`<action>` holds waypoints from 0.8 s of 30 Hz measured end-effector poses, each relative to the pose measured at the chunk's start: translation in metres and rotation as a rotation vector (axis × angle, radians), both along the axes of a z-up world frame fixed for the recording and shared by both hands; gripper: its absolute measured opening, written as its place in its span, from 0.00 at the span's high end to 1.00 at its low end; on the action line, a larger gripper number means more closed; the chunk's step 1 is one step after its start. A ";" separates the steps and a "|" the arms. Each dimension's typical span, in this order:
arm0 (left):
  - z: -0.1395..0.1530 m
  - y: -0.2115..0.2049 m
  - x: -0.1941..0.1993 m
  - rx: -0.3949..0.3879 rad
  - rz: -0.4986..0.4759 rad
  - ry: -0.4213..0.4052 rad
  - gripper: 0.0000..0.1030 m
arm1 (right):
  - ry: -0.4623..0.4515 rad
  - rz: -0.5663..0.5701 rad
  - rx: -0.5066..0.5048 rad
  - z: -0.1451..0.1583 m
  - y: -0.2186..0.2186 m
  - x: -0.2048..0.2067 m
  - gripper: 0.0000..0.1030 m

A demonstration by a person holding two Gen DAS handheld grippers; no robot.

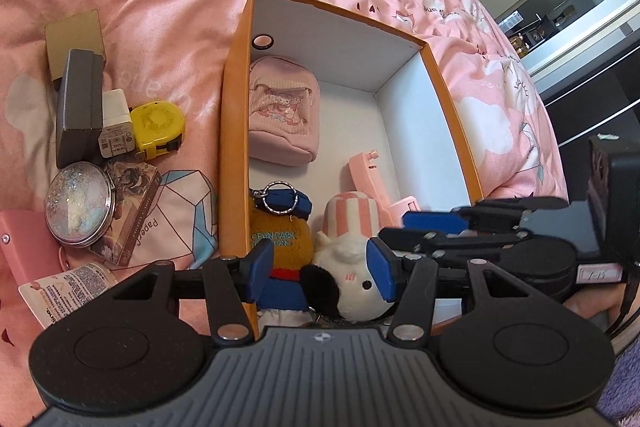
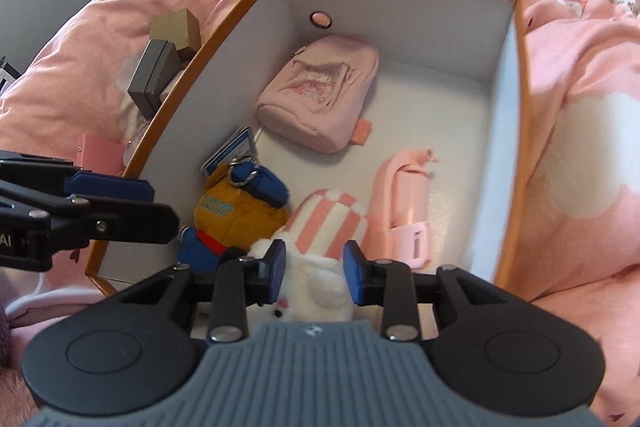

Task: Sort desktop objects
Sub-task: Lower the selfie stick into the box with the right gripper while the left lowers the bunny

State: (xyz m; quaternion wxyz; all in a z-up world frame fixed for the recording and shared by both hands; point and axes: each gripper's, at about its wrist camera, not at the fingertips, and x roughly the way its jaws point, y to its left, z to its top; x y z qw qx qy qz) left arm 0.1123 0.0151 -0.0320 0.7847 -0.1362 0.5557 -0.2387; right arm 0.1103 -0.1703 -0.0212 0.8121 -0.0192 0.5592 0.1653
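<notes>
An orange box [image 1: 236, 107] [image 2: 520, 107] with a white inside lies on a pink bedspread. It holds a pink pouch [image 1: 282, 115] [image 2: 320, 95], a brown plush with a blue cap [image 1: 280, 239] [image 2: 236, 211], a pink plastic piece [image 1: 376, 183] [image 2: 404, 203] and a white plush with a striped hat [image 1: 352, 267] [image 2: 316, 287]. My right gripper [image 2: 315, 269] [image 1: 394, 229] reaches into the box's near end, its blue pads pressed into the white plush's fur. My left gripper [image 1: 322, 271] [image 2: 160, 205] hovers open above the box's near left side, holding nothing.
Left of the box lie a yellow tape measure [image 1: 158, 127], a white charger [image 1: 116, 129], a grey case [image 1: 78, 107], a brown carton [image 1: 74, 39], a round glitter compact [image 1: 78, 205] and a printed card box [image 1: 128, 215]. Rumpled bedspread [image 1: 500, 115] surrounds everything.
</notes>
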 end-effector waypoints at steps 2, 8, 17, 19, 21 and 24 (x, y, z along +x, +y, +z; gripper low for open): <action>0.000 0.000 0.000 0.001 -0.001 -0.004 0.41 | -0.023 0.012 -0.042 0.006 -0.003 0.003 0.66; -0.001 0.000 -0.001 0.002 -0.006 -0.006 0.41 | -0.059 0.150 -0.225 0.008 0.008 0.018 0.67; -0.001 -0.001 -0.001 -0.003 -0.014 -0.009 0.41 | -0.061 0.198 -0.325 -0.021 0.025 0.048 0.67; 0.000 -0.002 -0.001 0.005 -0.023 -0.016 0.41 | -0.077 0.147 -0.343 -0.027 0.028 0.050 0.67; 0.001 -0.003 0.001 0.016 -0.029 -0.031 0.41 | -0.088 0.087 -0.362 -0.035 0.032 0.048 0.67; 0.003 -0.007 0.004 0.038 -0.051 -0.043 0.41 | -0.109 -0.012 -0.387 -0.044 0.035 0.043 0.67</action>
